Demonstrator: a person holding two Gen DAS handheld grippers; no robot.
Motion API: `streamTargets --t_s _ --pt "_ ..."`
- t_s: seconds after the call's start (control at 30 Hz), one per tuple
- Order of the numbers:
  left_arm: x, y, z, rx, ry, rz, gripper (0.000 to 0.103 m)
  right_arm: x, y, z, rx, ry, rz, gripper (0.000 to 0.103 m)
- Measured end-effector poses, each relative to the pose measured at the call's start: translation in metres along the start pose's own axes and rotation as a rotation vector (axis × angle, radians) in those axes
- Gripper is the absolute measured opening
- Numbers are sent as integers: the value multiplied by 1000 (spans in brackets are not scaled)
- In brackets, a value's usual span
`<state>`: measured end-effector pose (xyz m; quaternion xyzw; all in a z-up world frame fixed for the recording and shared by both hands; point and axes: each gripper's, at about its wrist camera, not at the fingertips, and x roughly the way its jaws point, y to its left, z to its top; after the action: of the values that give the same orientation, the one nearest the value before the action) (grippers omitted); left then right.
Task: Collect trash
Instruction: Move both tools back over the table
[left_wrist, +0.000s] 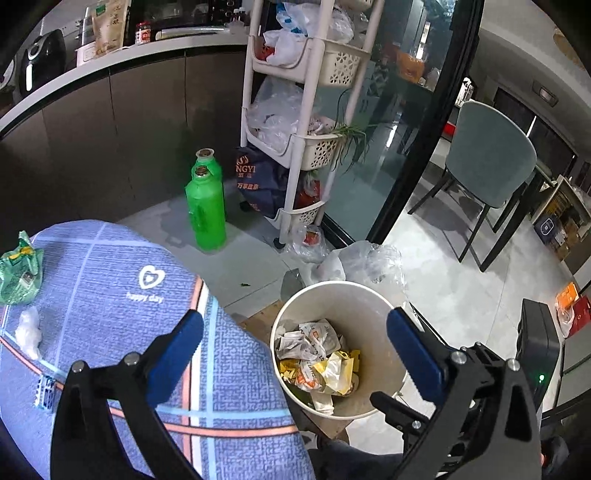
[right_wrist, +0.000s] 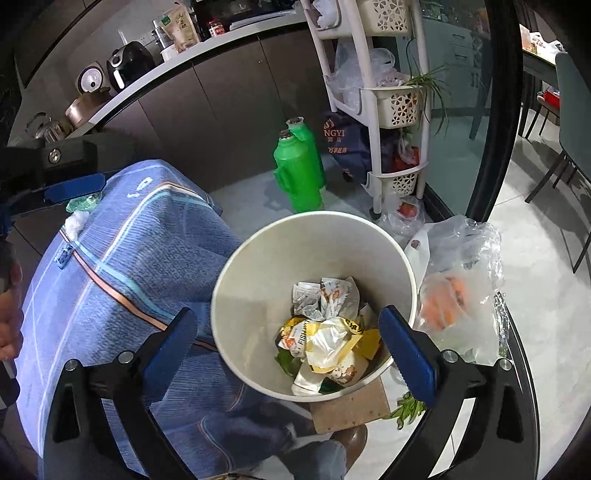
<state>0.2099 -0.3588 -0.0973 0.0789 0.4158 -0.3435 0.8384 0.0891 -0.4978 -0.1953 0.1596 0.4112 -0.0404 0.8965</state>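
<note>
A white round bin (left_wrist: 373, 306) stands on the floor beside a table covered with a blue cloth (left_wrist: 110, 280); it also shows in the right wrist view (right_wrist: 255, 280). Crumpled wrappers (left_wrist: 321, 354) lie in it, also seen from the right wrist (right_wrist: 328, 325). A green wrapper (left_wrist: 18, 269) and a white crumpled scrap (left_wrist: 29, 328) lie on the cloth at the left. My left gripper (left_wrist: 295, 350) is open and empty, over the table edge and bin. My right gripper (right_wrist: 288, 343) is open and empty above the bin. The left gripper's blue finger (right_wrist: 74, 192) shows near the green wrapper (right_wrist: 83, 202).
Two green thermos flasks (left_wrist: 205, 206) stand on the floor by dark cabinets. A white basket rack (left_wrist: 306, 110) holds plastic bags. Clear plastic bags (right_wrist: 458, 280) lie right of the bin. A grey chair (left_wrist: 487, 166) stands at the right. A wooden board (right_wrist: 351, 406) sits under the bin.
</note>
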Motion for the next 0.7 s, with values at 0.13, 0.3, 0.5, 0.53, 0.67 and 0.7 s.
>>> streamTargets --t_s 0.13,0.3,0.5,0.53,0.67,0.7 --pt "-22 2 0 3 -29 3 99 -14 13 6 -22 -26 -1 95" --pt "-50 14 -3 0 -58 22 99 -32 31 13 -67 -55 11 95" --pt "-92 48 -11 -49 -94 57 99 -48 67 20 -137 -78 41 95" --pt "-102 57 -14 -59 -104 71 99 -51 75 21 -152 -80 46 95" --pt "-132 85 -22 -77 -126 120 99 -56 100 25 -190 -80 84 95" --pt "-136 91 -23 -82 -126 134 99 -57 109 25 -201 -80 94 95"
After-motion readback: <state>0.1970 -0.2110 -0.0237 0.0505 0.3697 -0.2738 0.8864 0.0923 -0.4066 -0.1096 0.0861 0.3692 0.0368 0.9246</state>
